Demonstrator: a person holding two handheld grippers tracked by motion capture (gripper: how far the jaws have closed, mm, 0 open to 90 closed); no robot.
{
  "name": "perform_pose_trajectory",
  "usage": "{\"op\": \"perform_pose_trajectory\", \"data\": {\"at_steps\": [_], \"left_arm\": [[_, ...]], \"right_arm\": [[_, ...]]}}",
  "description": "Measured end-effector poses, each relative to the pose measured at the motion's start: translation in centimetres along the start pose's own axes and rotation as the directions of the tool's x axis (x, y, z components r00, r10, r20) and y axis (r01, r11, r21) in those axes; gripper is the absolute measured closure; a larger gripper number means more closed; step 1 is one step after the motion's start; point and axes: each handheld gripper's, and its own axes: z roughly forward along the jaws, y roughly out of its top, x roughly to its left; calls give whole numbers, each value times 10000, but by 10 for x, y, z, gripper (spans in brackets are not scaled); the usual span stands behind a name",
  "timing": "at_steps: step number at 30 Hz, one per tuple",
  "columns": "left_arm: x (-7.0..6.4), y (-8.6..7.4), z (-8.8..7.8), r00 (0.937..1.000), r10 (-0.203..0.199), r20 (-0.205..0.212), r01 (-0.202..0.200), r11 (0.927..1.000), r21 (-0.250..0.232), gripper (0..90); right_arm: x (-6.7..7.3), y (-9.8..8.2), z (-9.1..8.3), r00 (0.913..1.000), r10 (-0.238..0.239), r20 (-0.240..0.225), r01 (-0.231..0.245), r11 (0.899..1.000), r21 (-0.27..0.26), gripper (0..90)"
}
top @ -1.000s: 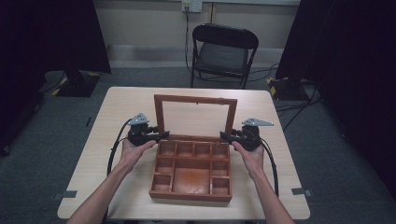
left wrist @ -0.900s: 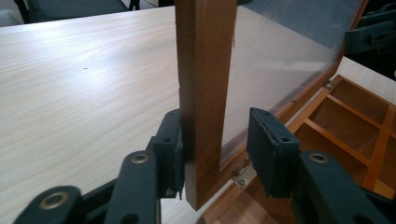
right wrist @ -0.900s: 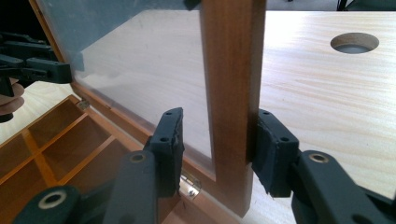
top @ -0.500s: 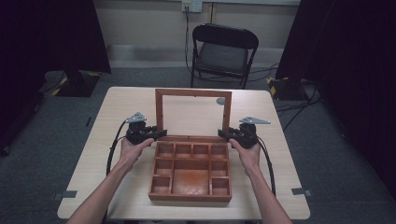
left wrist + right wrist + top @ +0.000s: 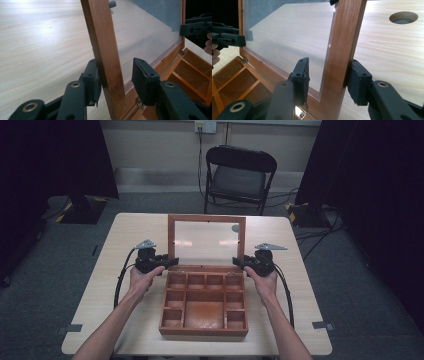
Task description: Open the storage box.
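Observation:
A wooden box point(image 5: 204, 330) with several empty compartments sits mid-table, its glass-paned lid point(image 5: 206, 218) standing nearly upright at the back. My left gripper point(image 5: 170, 261) straddles the lid's left stile low down, near the hinge. In the left gripper view the stile point(image 5: 105, 50) rises between the jaws of the left gripper point(image 5: 116, 75); one pad lies against the wood and the other stands off it. My right gripper point(image 5: 236, 263) straddles the right stile point(image 5: 344, 37) the same way. The right gripper point(image 5: 330, 73) shows a gap on the glass side. Both are open.
The pale wooden table point(image 5: 135, 227) has a round cable hole point(image 5: 403, 17) behind the lid. A black folding chair point(image 5: 240, 175) stands beyond the far edge. Cables trail from both grippers along the table's sides. Dark curtains flank the room.
The lid has swung up from a lean to nearly upright. Both grippers moved up and away with it, staying on its side stiles.

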Motion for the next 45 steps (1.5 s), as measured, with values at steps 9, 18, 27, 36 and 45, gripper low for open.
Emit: {"op": "perform_pose_trajectory", "data": {"at_steps": [9,18,27,36,45], "left_arm": [[2,1,3,9999,38,-101,-37,9999,150,550],[5,-1,5,9997,79,-216,-72,9995,295,518],[7,-3,8,9998,-143,-150,147,9995,292,489],[9,-4,10,9995,-304,-91,307,9989,363,470],[11,-5,12,9990,-425,-141,430,9981,437,443]], "right_arm": [[0,0,7,9999,-45,141,43,9999,155,491],[-3,-2,13,9997,229,51,-230,9995,209,457],[-4,-3,18,9995,306,46,-307,9992,262,419],[-6,-4,22,9989,458,35,-459,9985,299,386],[-6,-6,27,9983,572,78,-575,9974,434,339]]}}
